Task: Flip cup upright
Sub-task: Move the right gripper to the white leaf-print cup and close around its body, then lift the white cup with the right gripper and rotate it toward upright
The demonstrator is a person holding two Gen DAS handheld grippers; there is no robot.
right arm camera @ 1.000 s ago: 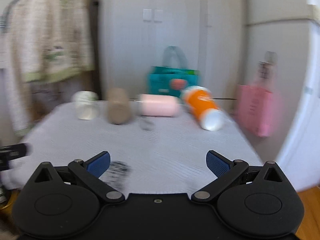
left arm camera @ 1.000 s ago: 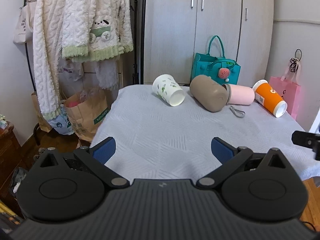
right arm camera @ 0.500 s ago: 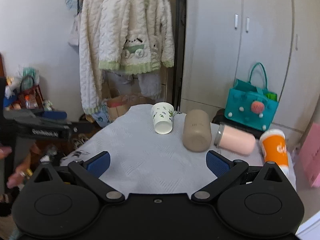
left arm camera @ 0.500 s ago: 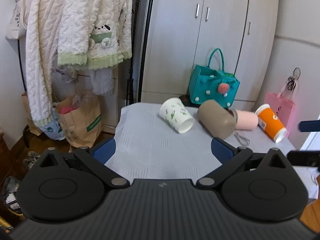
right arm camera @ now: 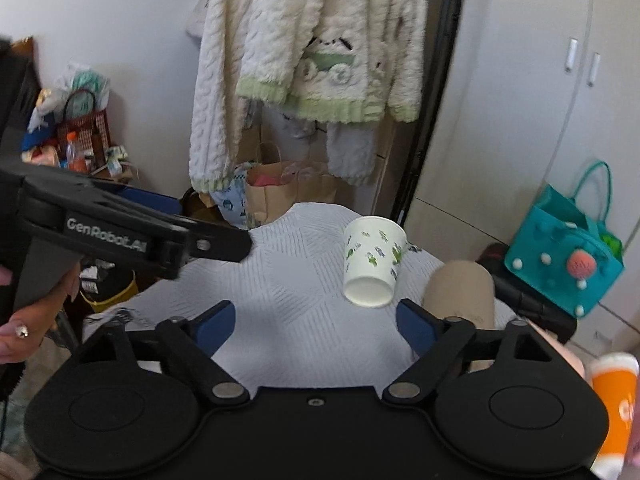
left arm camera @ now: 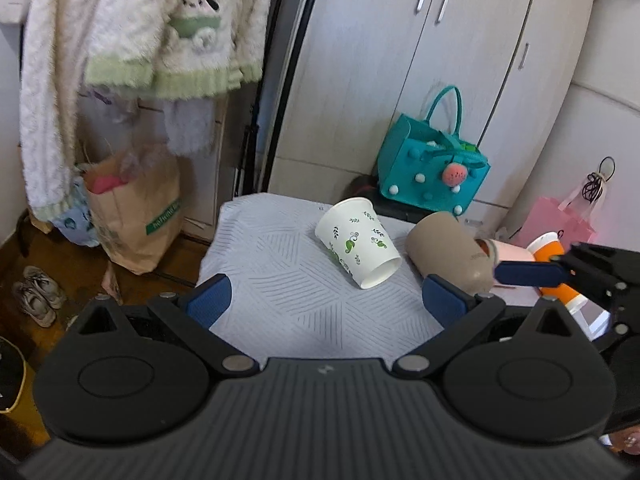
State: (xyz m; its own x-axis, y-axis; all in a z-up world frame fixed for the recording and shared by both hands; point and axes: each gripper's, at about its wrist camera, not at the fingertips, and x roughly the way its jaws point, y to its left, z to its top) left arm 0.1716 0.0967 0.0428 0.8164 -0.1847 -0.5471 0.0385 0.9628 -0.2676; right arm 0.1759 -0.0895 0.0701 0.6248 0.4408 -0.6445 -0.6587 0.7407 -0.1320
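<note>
- Both grippers have risen and tilted down over the table [left arm camera: 280,248] since earlier.
- Left gripper [left arm camera: 326,298] and right gripper [right arm camera: 316,322]: both wide, empty.
- Paper cup [left arm camera: 358,246] lies sideways beside the tan cup [left arm camera: 448,254].

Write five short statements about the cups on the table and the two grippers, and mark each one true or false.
1. The white leaf-print cup lies on its side on the table. True.
2. The left gripper is shut on the leaf-print cup. False: it is open and holds nothing.
3. The tan cup lies beside the leaf-print cup. True.
4. The orange cup stands upright. False: it lies on its side too.
5. The right gripper is open, apart from every cup. True.
</note>
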